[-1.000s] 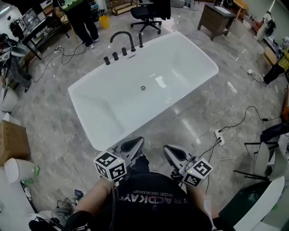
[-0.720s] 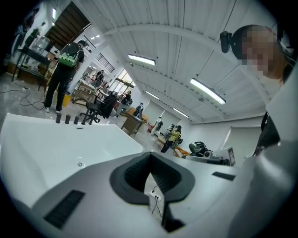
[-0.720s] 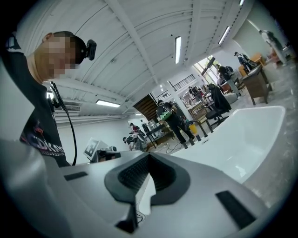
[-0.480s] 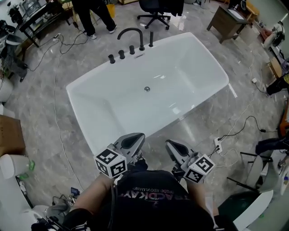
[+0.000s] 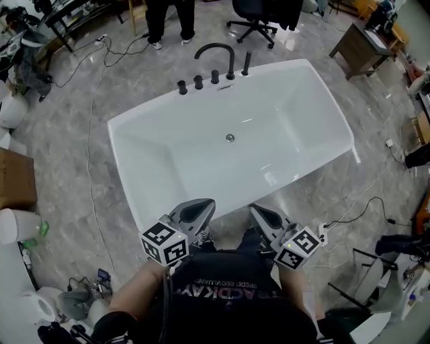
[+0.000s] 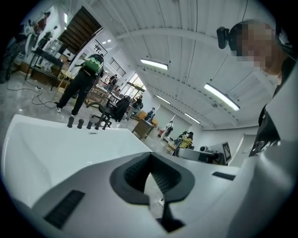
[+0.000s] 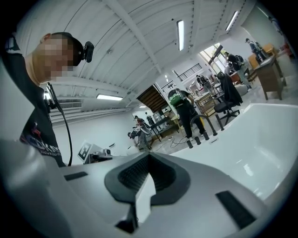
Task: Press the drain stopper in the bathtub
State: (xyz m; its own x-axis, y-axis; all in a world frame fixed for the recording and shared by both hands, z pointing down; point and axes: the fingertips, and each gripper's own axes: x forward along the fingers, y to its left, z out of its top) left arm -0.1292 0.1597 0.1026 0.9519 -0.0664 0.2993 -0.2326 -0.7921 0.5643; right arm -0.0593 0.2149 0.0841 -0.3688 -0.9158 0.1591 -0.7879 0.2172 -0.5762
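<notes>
Lying at the middle of the smooth, glossy white bathtub (image 5: 188, 158), the small round metal drain stopper (image 5: 230, 138) is seen well apart from both grippers. The left gripper (image 5: 201, 208) and right gripper (image 5: 256, 211) are closed on nothing, just outside the tub's near rim, above the polished grey floor (image 5: 67, 168).

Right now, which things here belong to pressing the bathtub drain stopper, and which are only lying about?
For the job: bathtub, drain stopper, left claw, right claw; both are shut and empty.
Lying about: black faucet, office chair, wooden desk, cardboard box, floor cable.
</notes>
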